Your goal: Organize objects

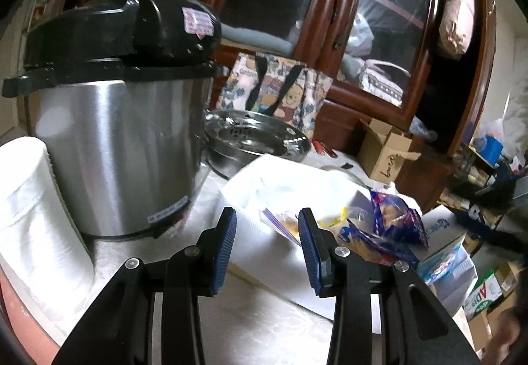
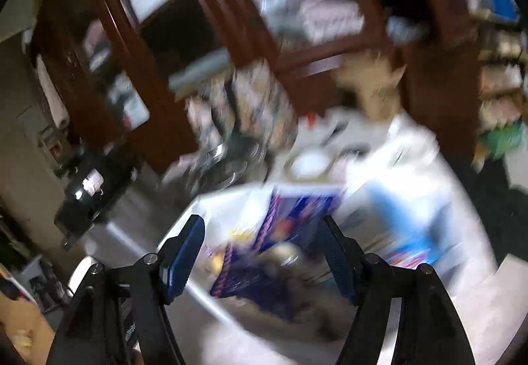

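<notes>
Seemingly mid-approach: blue snack bag (image 1: 392,220) lay crumpled on white paper towels (image 1: 264,233) at the bench (image 1: 257,325) centre, ungrasped. Flanked by right gripper (image 2: 264,253), spread wide, view badly blurred; left gripper (image 1: 267,246) likewise parted, empty. Called next for closing on the bag's crinkled top. Hemmed left by steel cooker (image 1: 122,150) and pan (image 1: 257,137); bench edge dropped away right, above floor boxes (image 1: 445,249).

Brushed steel cooker (image 1: 118,150) with glossy black plastic lid; crinkly plastic snack bag (image 1: 392,226); polished wood cabinet (image 1: 333,2).
</notes>
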`<state>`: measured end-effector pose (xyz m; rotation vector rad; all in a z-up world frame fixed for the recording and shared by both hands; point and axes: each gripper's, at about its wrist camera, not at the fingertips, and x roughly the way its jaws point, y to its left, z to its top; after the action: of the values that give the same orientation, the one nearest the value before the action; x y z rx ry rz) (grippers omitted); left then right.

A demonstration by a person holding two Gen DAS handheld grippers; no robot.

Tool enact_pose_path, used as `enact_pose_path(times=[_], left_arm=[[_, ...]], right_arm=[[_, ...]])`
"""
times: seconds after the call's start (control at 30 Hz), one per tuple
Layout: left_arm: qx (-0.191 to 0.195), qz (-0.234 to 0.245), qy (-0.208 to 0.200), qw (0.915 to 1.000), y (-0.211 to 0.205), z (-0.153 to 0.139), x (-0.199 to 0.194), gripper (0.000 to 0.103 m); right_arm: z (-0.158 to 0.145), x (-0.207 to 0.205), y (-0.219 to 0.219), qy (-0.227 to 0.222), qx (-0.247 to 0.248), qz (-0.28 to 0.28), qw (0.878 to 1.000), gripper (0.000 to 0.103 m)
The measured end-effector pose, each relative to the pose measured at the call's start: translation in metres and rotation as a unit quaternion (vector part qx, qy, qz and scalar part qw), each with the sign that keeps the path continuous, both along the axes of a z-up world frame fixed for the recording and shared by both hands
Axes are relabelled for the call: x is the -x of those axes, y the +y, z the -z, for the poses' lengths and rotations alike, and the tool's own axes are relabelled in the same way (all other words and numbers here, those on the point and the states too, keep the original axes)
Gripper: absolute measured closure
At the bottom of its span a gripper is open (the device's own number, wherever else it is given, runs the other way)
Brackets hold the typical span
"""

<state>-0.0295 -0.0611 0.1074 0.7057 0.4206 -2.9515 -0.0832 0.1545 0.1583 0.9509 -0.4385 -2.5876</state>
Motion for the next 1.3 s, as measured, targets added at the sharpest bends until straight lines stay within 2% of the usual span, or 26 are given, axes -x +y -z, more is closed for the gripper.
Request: enact_pose_path(times=[0.03,0.07,0.1,0.13,0.17,0.2,0.23,0.3,0.33,0.4,0.43,0.53,0.63,0.87,0.97,1.03,1.1,1.17,1.23,1.3], left_arm=[[0.011,-0.01,-0.001,0.9999,0.0,0.0,0.0,0.065],[0.027,-0.023,-0.004,0.9994,0.001,0.0,0.0,0.065],[0.043,-0.037,-0.009,0.9983,0.001,0.0,0.0,0.065],[0.05,-0.044,-0.015,0.9977,0.001,0.0,0.001,0.065],[0.051,-0.046,-0.02,0.9974,0.0,0.0,0.001,0.065],[0.044,-0.042,-0.027,0.9978,-0.002,0.002,0.003,0.065],[0.032,-0.034,-0.035,0.9983,-0.004,0.004,0.005,0.065],[0.007,-0.025,-0.045,0.9986,-0.009,0.007,0.008,0.072],[-0.009,-0.021,-0.05,0.9985,-0.014,0.009,0.008,0.072],[-0.036,-0.012,-0.053,0.9979,-0.02,0.01,0.009,0.071],[-0.054,-0.004,-0.053,0.9971,-0.023,0.011,0.008,0.071],[-0.058,0.002,-0.05,0.9971,-0.021,0.01,0.004,0.071],[-0.037,0.006,-0.036,0.9986,-0.013,0.005,0.001,0.07],[0.027,0.035,-0.009,0.999,0.015,-0.003,-0.004,0.063],[0.05,0.035,0.017,0.998,0.025,-0.006,-0.008,0.052],[0.063,0.025,0.036,0.9971,0.029,-0.006,-0.014,0.041],[0.081,0.01,0.045,0.9956,0.035,-0.004,-0.015,0.035],[0.118,-0.003,0.045,0.992,0.044,-0.003,-0.012,0.035],[0.141,0.008,0.033,0.9894,0.051,-0.002,-0.01,0.035],[0.142,0.025,0.002,0.9895,0.055,0.0,-0.004,0.035]], right_arm=[[0.008,0.008,-0.014,-0.017,-0.041,0.017,0.999,0.033],[0.019,0.017,-0.032,-0.023,-0.107,0.047,0.993,0.033],[0.026,0.021,-0.043,-0.026,-0.141,0.054,0.988,0.038],[0.036,0.026,-0.058,-0.028,-0.172,0.038,0.984,0.043],[0.043,0.026,-0.067,-0.036,-0.182,0.019,0.983,0.043],[0.05,0.03,-0.075,-0.06,-0.177,-0.008,0.982,0.04],[0.057,0.034,-0.083,-0.09,-0.153,-0.036,0.983,0.04],[0.059,0.04,-0.086,-0.107,-0.114,-0.051,0.986,0.04],[0.06,0.045,-0.083,-0.12,-0.065,-0.078,0.988,0.04],[0.064,0.056,-0.074,-0.142,0.021,-0.121,0.982,0.038],[0.062,0.061,-0.065,-0.141,0.051,-0.127,0.98,0.038],[0.055,0.06,-0.04,-0.118,0.113,-0.135,0.977,0.038],[0.037,0.049,-0.02,-0.076,0.116,-0.118,0.983,0.039],[0.003,0.016,-0.012,0.014,0.033,-0.088,0.995,0.04],[-0.002,0.005,-0.01,0.037,0.024,-0.091,0.995,0.04],[-0.003,-0.002,-0.009,0.05,0.015,-0.089,0.995,0.039],[-0.004,-0.01,-0.008,0.063,-0.01,-0.081,0.995,0.037],[-0.001,-0.017,-0.006,0.073,-0.04,-0.065,0.994,0.037],[0.004,-0.022,-0.005,0.077,-0.064,-0.051,0.994,0.037],[0.009,-0.026,-0.004,0.083,-0.093,-0.037,0.992,0.037]])
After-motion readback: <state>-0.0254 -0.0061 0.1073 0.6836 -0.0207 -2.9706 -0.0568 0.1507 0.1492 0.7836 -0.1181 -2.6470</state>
